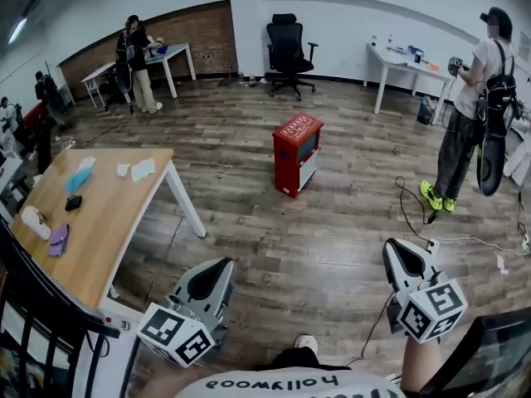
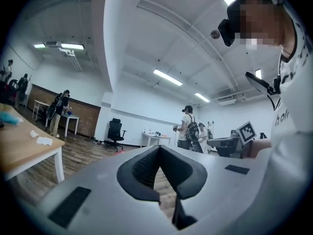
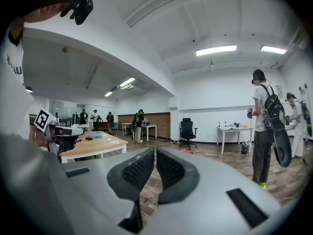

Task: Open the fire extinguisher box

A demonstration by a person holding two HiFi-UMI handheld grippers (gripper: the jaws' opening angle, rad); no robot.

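Observation:
The fire extinguisher box [image 1: 297, 152] is a red cabinet with a glass front. It stands upright on the wood floor in the middle of the head view, its door closed. Both grippers are held low near my body, well short of the box. My left gripper [image 1: 224, 265] is at the lower left and my right gripper [image 1: 395, 247] at the lower right. In the left gripper view the left gripper [image 2: 158, 149] has its pads meeting at the tips with nothing between them. The right gripper [image 3: 155, 151] looks the same, shut and empty.
A wooden table [image 1: 99, 214] with small items on it stands at the left. A person [image 1: 469, 114] stands at the right by a white desk [image 1: 406, 65]. A black office chair [image 1: 288, 48] is behind the box. A cable [image 1: 415, 214] lies on the floor to the right.

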